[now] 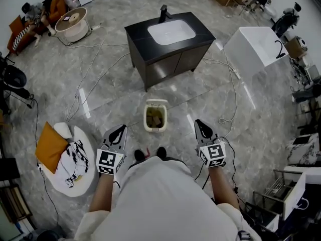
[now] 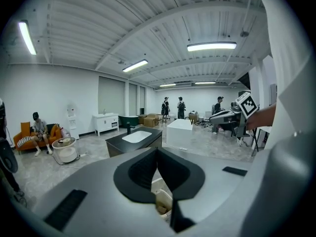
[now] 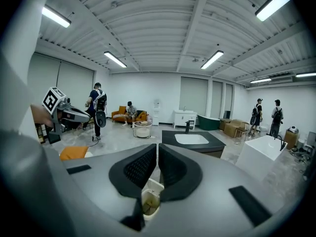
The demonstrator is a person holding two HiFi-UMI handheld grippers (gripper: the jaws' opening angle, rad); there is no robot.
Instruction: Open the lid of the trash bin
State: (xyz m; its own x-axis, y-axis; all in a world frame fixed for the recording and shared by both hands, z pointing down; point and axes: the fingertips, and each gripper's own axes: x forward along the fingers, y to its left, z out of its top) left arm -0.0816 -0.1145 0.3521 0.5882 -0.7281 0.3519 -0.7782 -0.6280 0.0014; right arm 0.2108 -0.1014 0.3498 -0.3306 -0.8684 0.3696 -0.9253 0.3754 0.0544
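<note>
A small cream trash bin [image 1: 155, 116] stands on the grey floor just ahead of the person's shoes. Its lid [image 1: 156, 102] is tipped up at the far side, and brown rubbish shows inside. My left gripper [image 1: 121, 128] hangs left of the bin and my right gripper [image 1: 198, 122] right of it; both are above the floor, apart from the bin, with jaws closed and nothing held. Below the closed jaws of my left gripper [image 2: 157, 152] the bin [image 2: 163, 201] peeks out. It shows the same way as the bin [image 3: 150, 202] under my right gripper [image 3: 157, 147].
A black vanity [image 1: 150, 59] with a white sink stands beyond the bin. A white basin block [image 1: 253, 49] is at the right. Cables [image 1: 231, 92] trail over the floor. A white round seat [image 1: 83, 177] with an orange cushion lies left. Shelving and racks crowd the right edge.
</note>
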